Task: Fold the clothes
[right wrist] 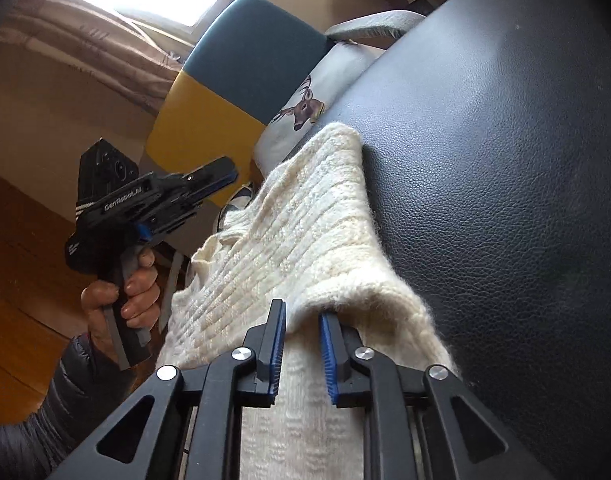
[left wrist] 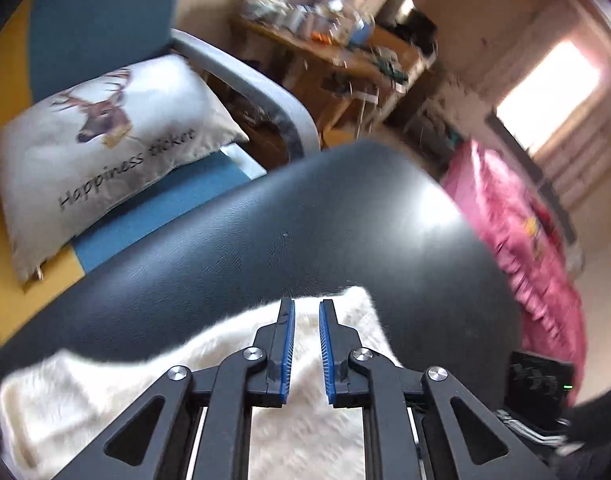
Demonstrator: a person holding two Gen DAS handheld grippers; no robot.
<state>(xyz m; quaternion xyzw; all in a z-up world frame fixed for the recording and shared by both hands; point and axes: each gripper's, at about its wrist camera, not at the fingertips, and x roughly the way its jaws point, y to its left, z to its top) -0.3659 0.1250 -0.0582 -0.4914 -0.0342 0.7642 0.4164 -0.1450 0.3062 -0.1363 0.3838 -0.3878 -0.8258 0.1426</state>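
A cream knitted sweater (right wrist: 297,236) lies on a black leather surface (right wrist: 505,160). My right gripper (right wrist: 303,312) is open, its blue-padded jaws on either side of a raised fold at the sweater's near edge, not closed on it. My left gripper (left wrist: 306,304) is open and empty, held just above the sweater (left wrist: 105,392), which is blurred in the left wrist view. The left gripper also shows in the right wrist view (right wrist: 221,176), held in a hand to the left of the sweater, off the surface.
A white deer-print cushion (left wrist: 105,148) rests on a blue and yellow chair (left wrist: 101,20) beyond the black surface (left wrist: 305,220). A cluttered wooden desk (left wrist: 337,60) stands farther back. A pink cloth (left wrist: 517,240) lies at the right. The floor is wood (right wrist: 17,280).
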